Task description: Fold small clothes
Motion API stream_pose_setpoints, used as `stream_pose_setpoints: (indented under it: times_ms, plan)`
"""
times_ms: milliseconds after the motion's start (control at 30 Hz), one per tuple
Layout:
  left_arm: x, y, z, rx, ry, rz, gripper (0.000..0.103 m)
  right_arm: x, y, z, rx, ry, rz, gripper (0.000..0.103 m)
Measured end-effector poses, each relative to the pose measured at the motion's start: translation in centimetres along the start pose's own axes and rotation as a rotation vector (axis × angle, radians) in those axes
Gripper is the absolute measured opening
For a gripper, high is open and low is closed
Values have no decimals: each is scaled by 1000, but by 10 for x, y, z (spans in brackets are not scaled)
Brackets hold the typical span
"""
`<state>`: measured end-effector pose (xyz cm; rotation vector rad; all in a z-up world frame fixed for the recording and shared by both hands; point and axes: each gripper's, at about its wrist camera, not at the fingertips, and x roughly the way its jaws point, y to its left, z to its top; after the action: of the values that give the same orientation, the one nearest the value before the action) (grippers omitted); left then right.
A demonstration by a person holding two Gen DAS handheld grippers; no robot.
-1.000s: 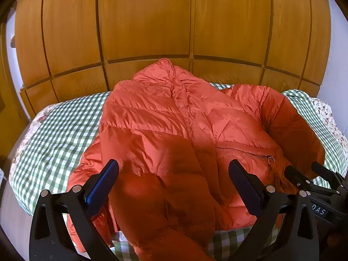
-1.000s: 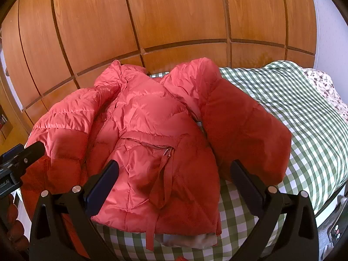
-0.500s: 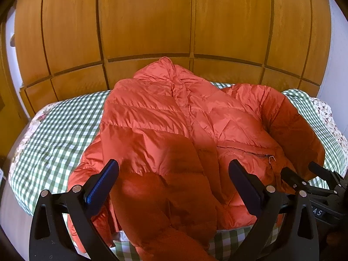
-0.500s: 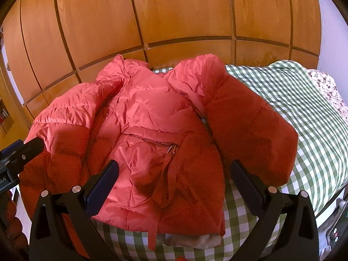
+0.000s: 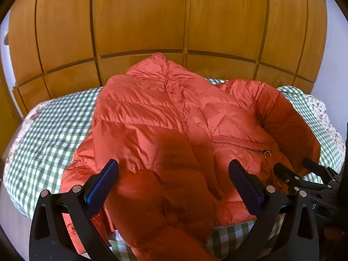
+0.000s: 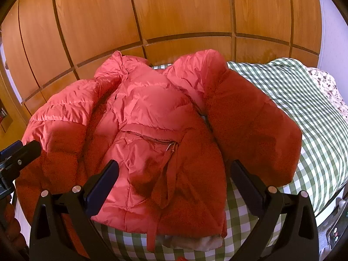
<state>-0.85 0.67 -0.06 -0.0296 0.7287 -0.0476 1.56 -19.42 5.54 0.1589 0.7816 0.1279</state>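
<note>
An orange-red puffer jacket [image 5: 165, 126] lies front up on a green-and-white checked bedcover [image 5: 50, 126]. Its left sleeve is folded across the front and hangs over the near edge. Its right sleeve [image 6: 250, 126] lies out to the right. A zip pocket with a metal pull [image 6: 171, 146] shows on the front. My left gripper [image 5: 173, 171] is open and empty above the jacket's lower left part. My right gripper [image 6: 174, 171] is open and empty above the hem [image 6: 156, 221]. The right gripper also shows in the left wrist view [image 5: 298, 171].
A wooden panelled wardrobe [image 5: 141, 21] stands right behind the bed. A floral quilt edge [image 6: 326, 82] shows at the bed's right side. The bed's near edge runs just below the jacket hem. A small device with buttons [image 6: 336, 235] sits low at the right.
Both grippers have moved slightly closer to the jacket, staying open. The jacket has not moved.
</note>
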Motion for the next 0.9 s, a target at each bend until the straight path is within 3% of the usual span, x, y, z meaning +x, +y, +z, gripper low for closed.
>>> stream_pose_setpoints:
  times_ms: [167,267,433,567,733,767,833,867,900]
  plan:
    - [2,12,-2,-50,-3,-100,100,9,-1,1,1,6,36,101]
    - [-2,21,-2,-85,-38,-67,100,16,-1,4,-1,-15,79,101]
    - [-8,41,-5,-130,-95,14,100,31,10,31,-39,-46,53,101]
    - [3,50,-14,-138,-29,10,100,54,27,49,-108,-89,5,101]
    - [21,59,-25,-157,79,59,100,103,44,58,-192,-53,-79,101]
    - [24,61,-29,-164,95,40,97,115,45,57,-202,-30,-85,101]
    - [28,64,-36,-183,108,-32,79,131,46,50,-219,6,-102,101]
    - [31,65,-41,-192,129,-90,62,137,46,46,-229,12,-112,101]
    - [33,64,-43,-197,140,-126,37,141,46,41,-241,11,-120,101]
